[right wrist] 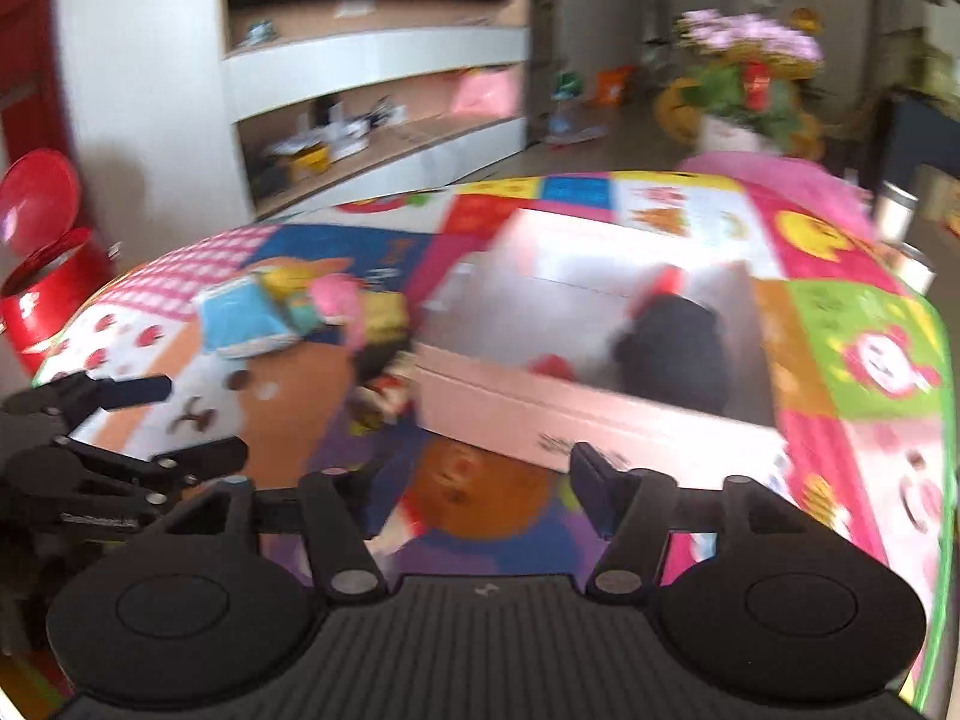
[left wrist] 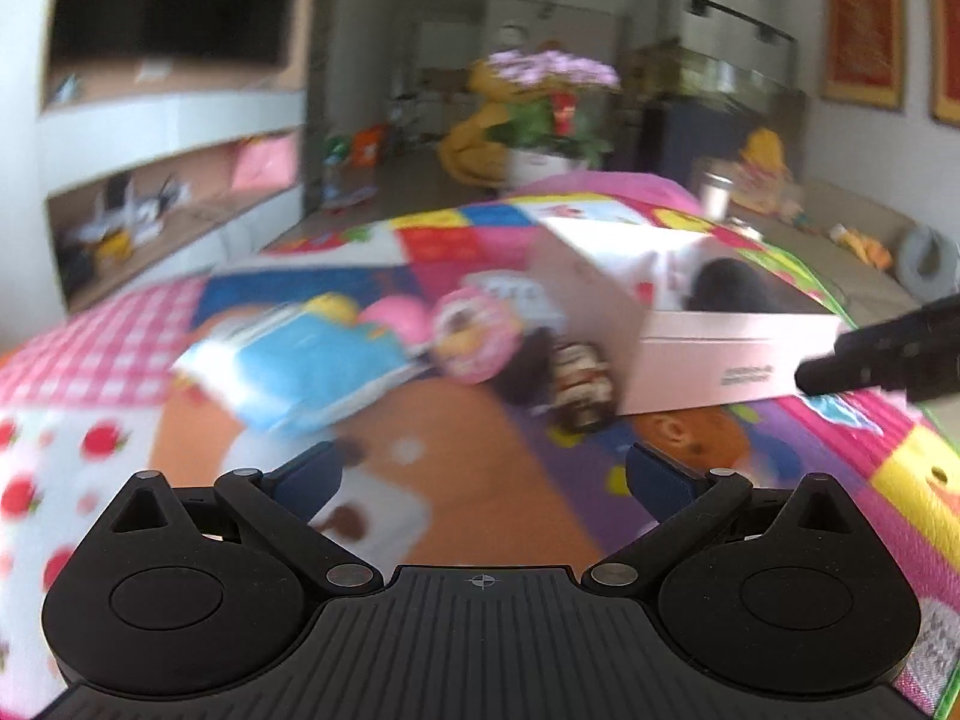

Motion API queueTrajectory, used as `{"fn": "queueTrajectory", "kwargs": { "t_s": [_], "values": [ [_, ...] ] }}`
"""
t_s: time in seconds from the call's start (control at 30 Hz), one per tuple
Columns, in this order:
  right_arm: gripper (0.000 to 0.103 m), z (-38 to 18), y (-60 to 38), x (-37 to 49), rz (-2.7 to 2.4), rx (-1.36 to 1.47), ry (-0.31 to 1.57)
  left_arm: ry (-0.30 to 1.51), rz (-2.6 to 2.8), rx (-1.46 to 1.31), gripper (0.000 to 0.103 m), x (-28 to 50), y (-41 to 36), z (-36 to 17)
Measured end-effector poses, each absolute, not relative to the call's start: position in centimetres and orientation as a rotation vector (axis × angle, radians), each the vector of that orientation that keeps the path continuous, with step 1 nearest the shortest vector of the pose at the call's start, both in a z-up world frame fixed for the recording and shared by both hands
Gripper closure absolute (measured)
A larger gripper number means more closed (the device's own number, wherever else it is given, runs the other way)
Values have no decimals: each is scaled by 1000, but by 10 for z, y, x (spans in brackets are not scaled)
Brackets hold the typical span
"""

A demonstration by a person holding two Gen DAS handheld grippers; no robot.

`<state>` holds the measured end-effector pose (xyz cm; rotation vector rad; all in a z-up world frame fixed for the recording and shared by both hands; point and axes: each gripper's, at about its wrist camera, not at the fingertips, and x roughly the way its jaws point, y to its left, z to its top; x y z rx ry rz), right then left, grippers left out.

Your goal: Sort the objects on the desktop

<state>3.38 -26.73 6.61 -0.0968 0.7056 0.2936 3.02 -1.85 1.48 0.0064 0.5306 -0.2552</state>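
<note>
The left claw (left wrist: 483, 474) is spread wide, its blue-tipped fingers (left wrist: 306, 471) well apart and pinching nothing, only the patterned cloth of the surface (left wrist: 108, 354) showing between them. The right claw (right wrist: 474, 483) is likewise spread wide and holds nothing; its right finger (right wrist: 591, 477) lies in front of the near wall of the pink box (right wrist: 600, 420), though whether it touches cannot be told through the blur. In the right wrist view the left claw shows at the left edge, above the cloth.

Beyond the claws, the open pink box sits on the right half of the surface, with a dark object (right wrist: 672, 348) and something red (right wrist: 555, 367) inside it. Just left of the box lies a loose heap: a blue packet (left wrist: 300, 366), a pink round packet (left wrist: 471, 330) and a small dark jar (left wrist: 582, 387) beside the box's near corner. A potted plant with purple flowers (left wrist: 552, 102) stands past the far edge.
</note>
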Motion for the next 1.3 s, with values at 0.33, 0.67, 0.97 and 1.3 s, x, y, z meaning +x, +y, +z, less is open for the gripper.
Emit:
{"fn": "queueTrajectory", "kwargs": {
  "t_s": [0.33, 0.67, 0.97, 1.3],
  "values": [
    [23, 15, -295, -27, 244, 6, 597, 618, -325, 82, 36, 88, -76, 3],
    [15, -4, -305, -34, 234, 174, 570, 622, -289, 207, 68, 76, -74, 5],
    [7, -5, -305, -38, 223, 175, 557, 671, -278, 281, 67, -9, -33, 8],
    [0, -8, -300, -31, 205, 180, 640, 686, -368, 91, 13, -30, -31, 4]
  ]
}}
